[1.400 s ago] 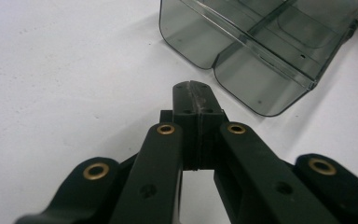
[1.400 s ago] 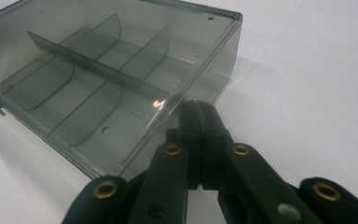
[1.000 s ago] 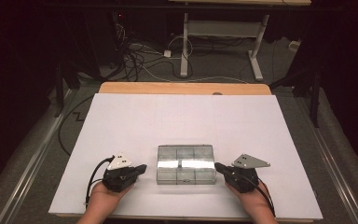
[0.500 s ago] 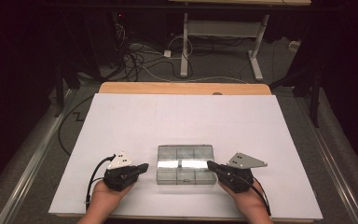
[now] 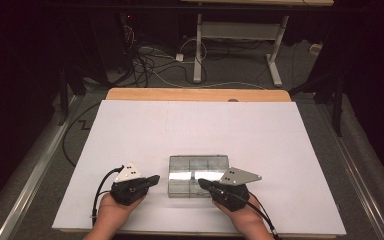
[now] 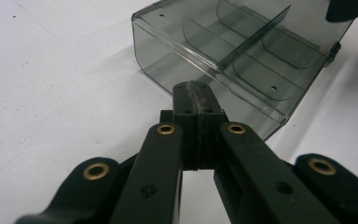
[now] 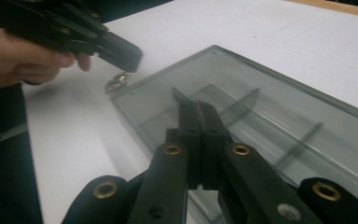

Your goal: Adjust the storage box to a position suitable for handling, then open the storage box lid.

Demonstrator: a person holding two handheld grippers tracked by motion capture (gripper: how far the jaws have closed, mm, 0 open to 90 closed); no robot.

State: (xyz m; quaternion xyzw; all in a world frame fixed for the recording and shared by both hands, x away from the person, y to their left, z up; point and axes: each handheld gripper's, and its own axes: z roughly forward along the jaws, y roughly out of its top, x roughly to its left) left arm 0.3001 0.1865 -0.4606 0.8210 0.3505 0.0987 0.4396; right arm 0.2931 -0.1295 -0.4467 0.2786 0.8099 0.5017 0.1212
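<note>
High view: a clear smoky-grey plastic divided box [image 5: 198, 176] lies flat near the front of the white-topped counter [image 5: 195, 130], between the left gripper [image 5: 152, 179] and the right gripper [image 5: 202, 183], whose tip overlaps its front right part. Left gripper view: the jaws are pressed together, empty, just short of the box's wall. Right gripper view: the jaws are clenched, empty, over the box's lid; a small metal part [image 7: 117, 83] lies by the box's corner.

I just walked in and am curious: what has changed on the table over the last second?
The right gripper slid leftward, and its closed jaws now reach over the near right edge of the clear compartment box. Nothing was grasped or released. The left gripper, also closed, stayed beside the box's left side, and the box did not move.
</note>
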